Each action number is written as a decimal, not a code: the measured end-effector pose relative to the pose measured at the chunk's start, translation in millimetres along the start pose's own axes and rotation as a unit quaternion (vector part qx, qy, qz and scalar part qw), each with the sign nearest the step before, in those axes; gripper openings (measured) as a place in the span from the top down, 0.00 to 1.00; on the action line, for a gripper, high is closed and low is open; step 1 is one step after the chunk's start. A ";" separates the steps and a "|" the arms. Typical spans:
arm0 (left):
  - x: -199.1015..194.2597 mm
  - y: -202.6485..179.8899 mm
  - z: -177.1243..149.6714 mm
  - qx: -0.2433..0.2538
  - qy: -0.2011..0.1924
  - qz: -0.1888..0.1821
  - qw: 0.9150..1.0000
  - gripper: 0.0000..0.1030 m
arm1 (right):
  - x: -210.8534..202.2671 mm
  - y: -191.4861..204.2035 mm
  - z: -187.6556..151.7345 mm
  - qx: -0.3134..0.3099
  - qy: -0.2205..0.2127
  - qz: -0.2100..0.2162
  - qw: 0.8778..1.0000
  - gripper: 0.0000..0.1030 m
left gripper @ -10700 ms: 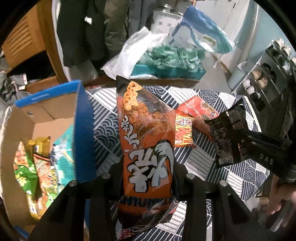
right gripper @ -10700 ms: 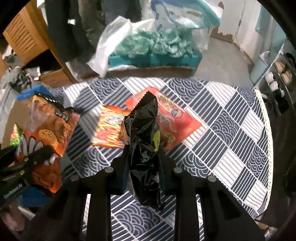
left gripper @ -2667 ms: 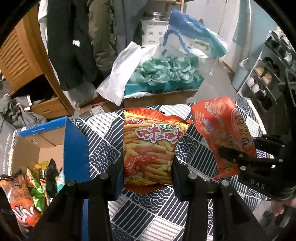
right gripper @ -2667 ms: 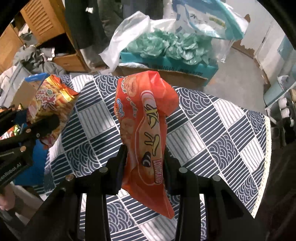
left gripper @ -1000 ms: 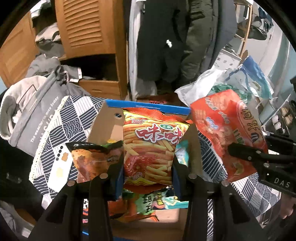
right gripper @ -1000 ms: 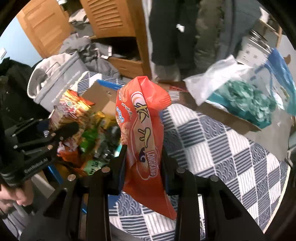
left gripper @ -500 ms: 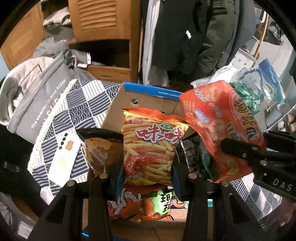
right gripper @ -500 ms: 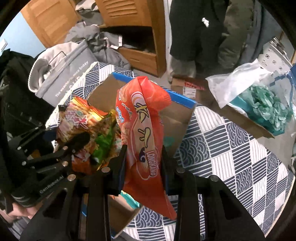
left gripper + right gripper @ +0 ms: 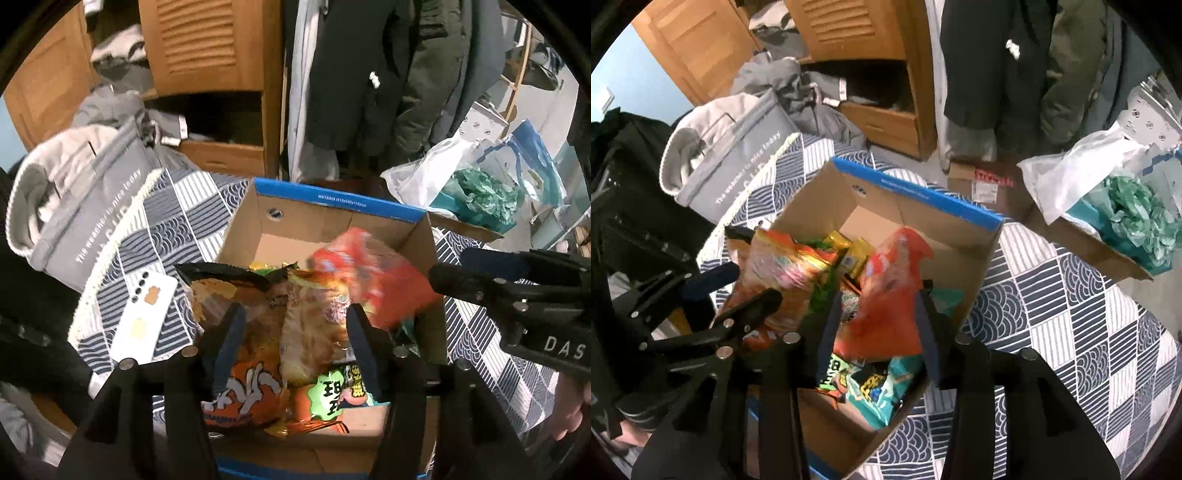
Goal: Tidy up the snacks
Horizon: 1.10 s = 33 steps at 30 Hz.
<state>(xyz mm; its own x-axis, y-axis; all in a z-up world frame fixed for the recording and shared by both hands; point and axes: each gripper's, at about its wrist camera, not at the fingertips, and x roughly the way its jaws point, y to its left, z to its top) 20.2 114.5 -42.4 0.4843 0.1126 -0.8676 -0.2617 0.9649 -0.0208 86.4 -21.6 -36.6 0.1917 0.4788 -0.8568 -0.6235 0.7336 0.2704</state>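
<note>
Cardboard box (image 9: 417,236) holds many snack packets (image 9: 321,325).

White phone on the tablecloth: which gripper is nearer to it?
Left. The left gripper hangs over the box's side bordering the phone; the right gripper is over the far side.

The brown corrugated cardboard box (image 9: 332,225) is matt; the glossy orange-red plastic snack bag (image 9: 890,306) crinkles; the louvred wooden cabinet door (image 9: 201,40) looks smooth.
</note>
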 end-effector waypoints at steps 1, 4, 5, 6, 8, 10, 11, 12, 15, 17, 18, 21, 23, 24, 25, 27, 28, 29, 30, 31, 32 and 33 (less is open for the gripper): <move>-3.6 -0.1 0.1 0.000 -0.003 -0.001 1.000 0.38 | -5.0 0.1 -1.4 -0.001 -0.004 -0.002 1.000 0.54; -12.4 0.7 1.5 -0.006 -0.008 -0.007 1.000 0.37 | -14.7 2.0 -3.2 -0.005 -0.014 -0.008 1.000 0.51; -17.1 1.1 2.5 -0.009 -0.011 -0.008 1.000 0.36 | -18.8 3.1 -4.3 -0.008 -0.018 -0.012 1.000 0.49; -20.9 1.3 3.2 -0.010 -0.015 -0.008 1.000 0.36 | -22.0 3.9 -5.4 -0.009 -0.022 -0.013 1.000 0.46; -28.9 0.9 4.0 -0.008 -0.026 -0.005 1.000 0.31 | -29.9 6.4 -8.6 -0.011 -0.031 -0.015 0.999 0.43; -37.3 0.3 4.5 -0.006 -0.039 -0.001 0.999 0.29 | -38.3 11.0 -12.3 -0.018 -0.040 -0.024 0.999 0.42; -41.7 0.1 4.7 -0.005 -0.045 0.001 0.999 0.27 | -41.4 12.6 -13.9 -0.022 -0.043 -0.029 0.998 0.40; -45.2 -0.6 4.5 -0.005 -0.048 0.001 0.999 0.26 | -45.5 15.3 -15.9 -0.029 -0.047 -0.037 0.998 0.38; -53.0 -2.3 3.6 -0.004 -0.054 -0.002 0.999 0.25 | -53.2 15.6 -19.6 -0.031 -0.054 -0.046 0.997 0.37; -58.5 -4.6 1.7 -0.001 -0.058 -0.004 0.998 0.21 | -60.3 15.1 -23.3 -0.029 -0.062 -0.058 0.996 0.37; -60.9 -6.0 1.1 0.001 -0.060 -0.004 0.998 0.20 | -63.5 14.9 -25.7 -0.029 -0.065 -0.063 0.995 0.36; -67.2 -10.5 -0.5 0.005 -0.067 -0.004 0.998 0.20 | -73.4 13.8 -33.0 -0.028 -0.078 -0.073 0.994 0.33; -70.4 -13.2 -0.7 0.006 -0.069 -0.006 0.998 0.19 | -78.5 12.0 -37.8 -0.026 -0.085 -0.078 0.993 0.33; -71.6 -13.8 -1.2 0.006 -0.070 -0.007 0.998 0.19 | -80.7 12.0 -40.6 -0.025 -0.087 -0.080 0.993 0.33; -73.2 -14.9 -1.7 0.007 -0.073 -0.004 0.997 0.19 | -83.4 11.2 -43.3 -0.024 -0.091 -0.083 0.992 0.33; -75.9 -16.3 -3.7 0.009 -0.077 0.000 0.997 0.17 | -87.7 10.5 -47.4 -0.024 -0.099 -0.086 0.991 0.33; -77.2 -16.8 -4.7 0.010 -0.078 0.000 0.997 0.16 | -90.0 10.5 -49.6 -0.025 -0.103 -0.087 0.991 0.33; -78.2 -16.9 -5.6 0.010 -0.080 -0.001 0.997 0.16 | -91.9 10.1 -51.3 -0.025 -0.107 -0.088 0.990 0.33; -78.9 -16.3 -6.8 0.008 -0.080 -0.002 0.997 0.16 | -93.6 10.0 -53.2 -0.026 -0.110 -0.089 0.990 0.33; -79.1 -15.9 -7.8 0.006 -0.079 -0.004 0.997 0.16 | -95.5 10.0 -56.2 -0.027 -0.113 -0.091 0.989 0.33; -78.9 -15.7 -8.4 0.004 -0.078 -0.005 0.997 0.16 | -96.4 10.0 -57.6 -0.027 -0.115 -0.092 0.989 0.33; -78.4 -15.4 -8.9 0.002 -0.075 -0.007 0.997 0.16 | -97.4 9.5 -59.7 -0.026 -0.118 -0.094 0.988 0.33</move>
<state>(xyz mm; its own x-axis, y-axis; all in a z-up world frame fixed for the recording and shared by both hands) -21.2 88.7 21.6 0.6075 0.1336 -0.7830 -0.2510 0.9675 -0.0297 16.6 -90.1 23.2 0.4752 0.4401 -0.7619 -0.5974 0.7971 0.0879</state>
